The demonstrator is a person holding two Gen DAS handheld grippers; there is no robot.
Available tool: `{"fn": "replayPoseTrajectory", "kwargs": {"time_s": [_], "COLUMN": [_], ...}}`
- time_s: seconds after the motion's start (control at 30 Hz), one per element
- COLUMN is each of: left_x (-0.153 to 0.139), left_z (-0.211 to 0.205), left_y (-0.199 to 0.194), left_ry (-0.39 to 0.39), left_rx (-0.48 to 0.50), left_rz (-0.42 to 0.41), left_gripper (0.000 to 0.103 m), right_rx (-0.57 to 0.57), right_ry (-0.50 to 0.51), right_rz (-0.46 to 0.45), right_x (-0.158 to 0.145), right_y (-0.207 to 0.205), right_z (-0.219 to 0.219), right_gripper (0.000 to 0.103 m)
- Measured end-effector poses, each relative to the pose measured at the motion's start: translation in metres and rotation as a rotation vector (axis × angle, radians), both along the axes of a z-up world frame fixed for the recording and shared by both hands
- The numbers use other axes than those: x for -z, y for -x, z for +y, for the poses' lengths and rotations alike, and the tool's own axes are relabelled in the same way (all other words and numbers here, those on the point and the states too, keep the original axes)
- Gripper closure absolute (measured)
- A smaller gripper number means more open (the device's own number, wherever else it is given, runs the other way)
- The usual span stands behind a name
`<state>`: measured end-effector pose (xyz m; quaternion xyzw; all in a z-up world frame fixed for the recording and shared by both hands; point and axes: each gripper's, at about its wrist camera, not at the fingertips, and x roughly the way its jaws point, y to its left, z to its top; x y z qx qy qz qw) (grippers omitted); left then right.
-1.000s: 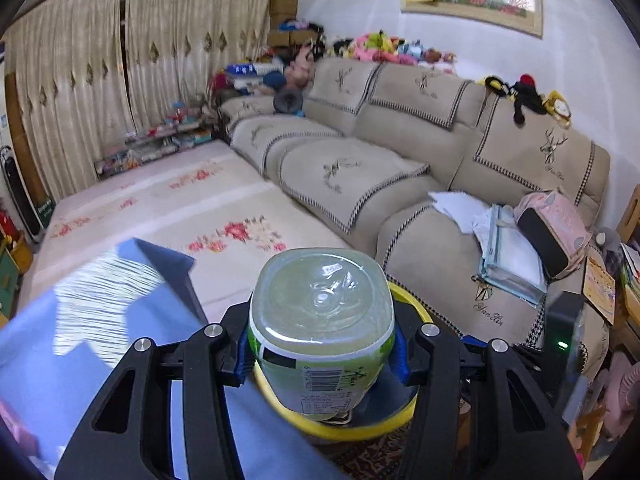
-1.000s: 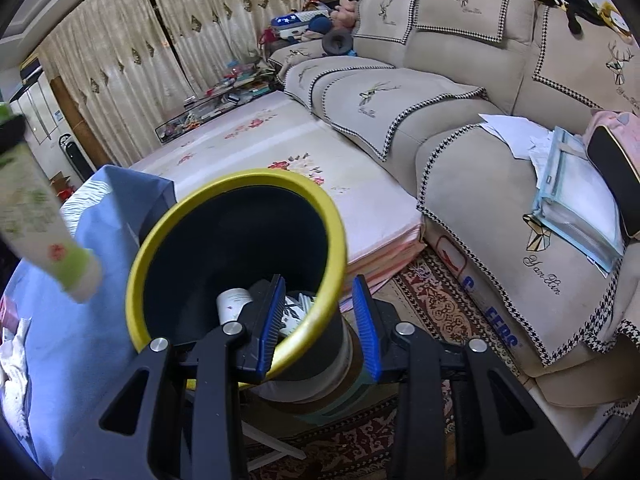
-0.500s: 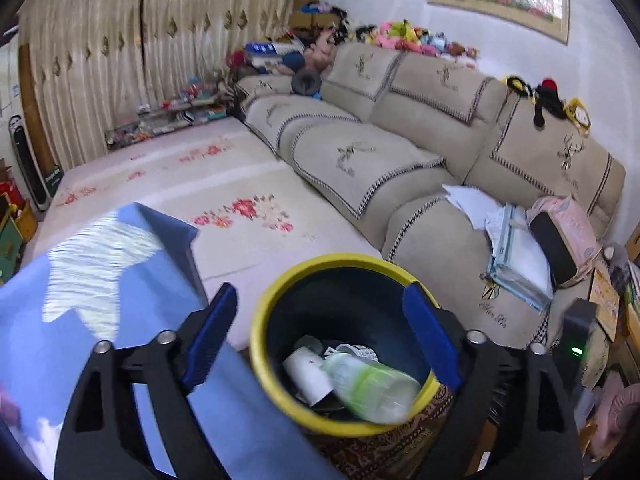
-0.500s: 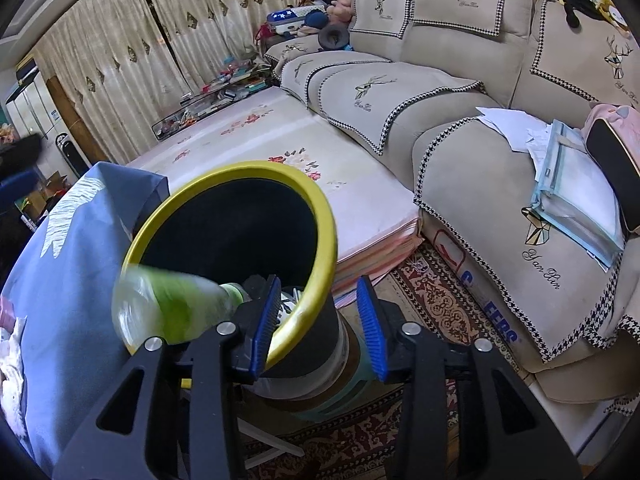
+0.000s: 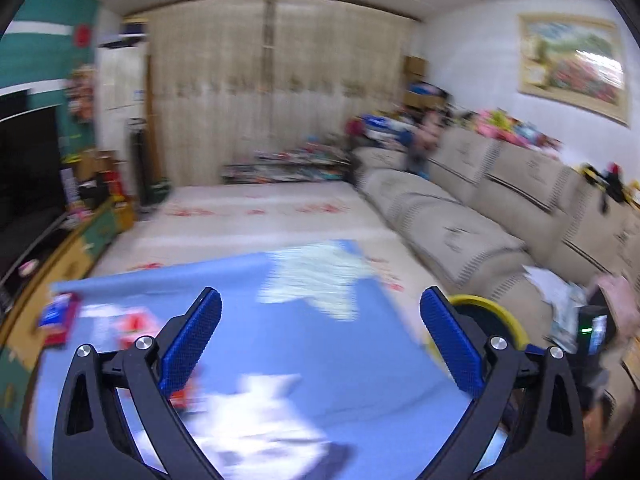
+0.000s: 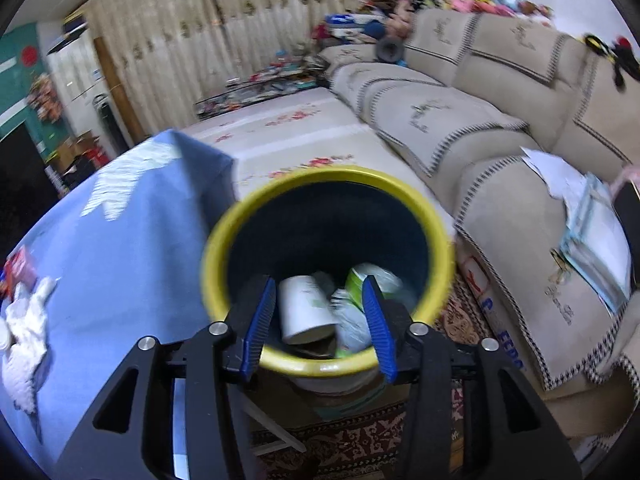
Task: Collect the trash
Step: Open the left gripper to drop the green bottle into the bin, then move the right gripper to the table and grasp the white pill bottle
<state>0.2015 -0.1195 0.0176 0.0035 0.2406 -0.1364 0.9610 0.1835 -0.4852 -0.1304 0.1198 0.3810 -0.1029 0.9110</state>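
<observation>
Between the left gripper's point(image 5: 320, 316) blue pads nothing is left: a second ago they clamped a green-labelled bottle over the bin, half a second ago the bottle already lay inside it, and the jaws have just been opening until they stand at their widest. That view has also swung off the bin and over the blue tablecloth point(image 5: 304, 344), where blurred white and red litter point(image 5: 260, 416) lies close under the fingers. The yellow-rimmed bin point(image 5: 484, 316) shows only as a slice of rim behind the right-hand finger, at the cloth's edge.

On the right side, the right gripper point(image 6: 318, 312) a second ago straddled the bin's rim; its jaws have just been opening and now stand partly apart, with nothing pressed between the pads, framing the near rim of the bin point(image 6: 436, 240). Inside lie a white paper cup point(image 6: 304, 308) and the green-labelled bottle point(image 6: 372, 280), with crumpled wrappers beside them. To the left, on the cloth, sit a crumpled white tissue point(image 6: 24, 344) and a red packet point(image 6: 18, 268), well apart from this gripper. Beyond the bin runs a beige sofa point(image 6: 480, 128).
</observation>
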Motion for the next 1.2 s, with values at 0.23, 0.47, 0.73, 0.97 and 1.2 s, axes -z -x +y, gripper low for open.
{"fn": "replayPoseTrajectory", "kwargs": {"time_s": [0.23,0.47,0.73,0.97,1.2], "left_x": [0.020,0.061,0.073,0.072,0.067], "left_z": [0.154,0.253,0.283,0.296,0.286], "left_y": [0.004,-0.001,0.007,0.015,0.024], "left_ry": [-0.018,-0.053,-0.045,0.028,0.051], "left_rx": [-0.332,-0.555,-0.634,-0.622,-0.602], "left_rz": [-0.045,-0.055,-0.054,-0.054,-0.080], "left_gripper": [0.005,0.005,0.005,0.005,0.005], "right_rx": [-0.205,-0.473,-0.684,-0.831,-0.874], "right_ry": [0.032,0.018,0.004,-0.041,-0.069], "right_rz": [-0.008,0.011,-0.011,0.014,0.031], "right_x": [-0.023,-0.030,-0.048,-0.044,-0.039], "right_y": [-0.029,-0.052,-0.052,-0.032,-0.029], "right_z": [0.093,0.210,0.300,0.345,0.357], "right_gripper": [0.058,0.057,0.057,0.055,0.051]}}
